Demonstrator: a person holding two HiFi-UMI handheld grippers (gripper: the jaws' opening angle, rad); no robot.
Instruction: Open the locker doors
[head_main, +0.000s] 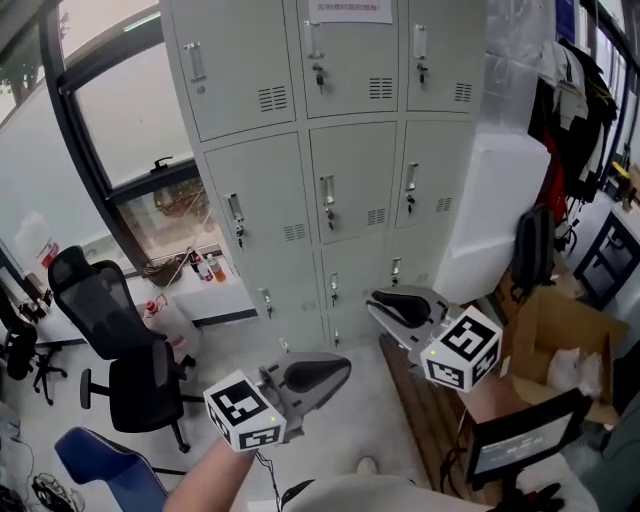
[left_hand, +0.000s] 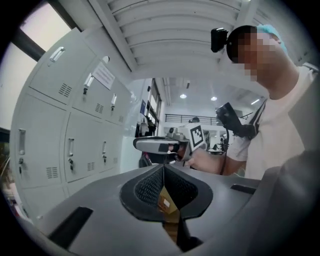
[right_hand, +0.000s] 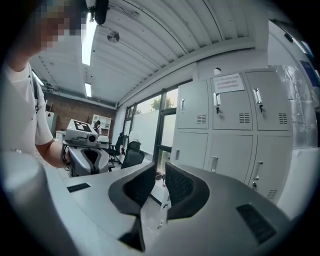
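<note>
Head view, entry one: locker bank (head_main: 350, 150), grey metal, three columns of doors. Every door I could see was shut, each with an upright handle, and a paper notice (head_main: 350, 10) was on the top middle door. It stood beside a window (head_main: 120, 110), ahead of both tools.

Entry two: left hand-held gripper (head_main: 340, 367), low and left of centre. I logged its jaws as pressed together with nothing between them, as the left gripper view confirmed. It was held short of the lockers and touched no door.

Entry three: right hand-held gripper (head_main: 378, 300), higher and to the right. Its pads were all but together, with only a thin slit in the right gripper view and nothing in it. It too was clear of the doors.

Entry four, surroundings: black office chair (head_main: 110, 330) and blue chair (head_main: 105, 465) on the floor at left. An open cardboard box (head_main: 545, 330) sat at right. A bulky white object (head_main: 490, 210) stood against the bank's right side.
</note>
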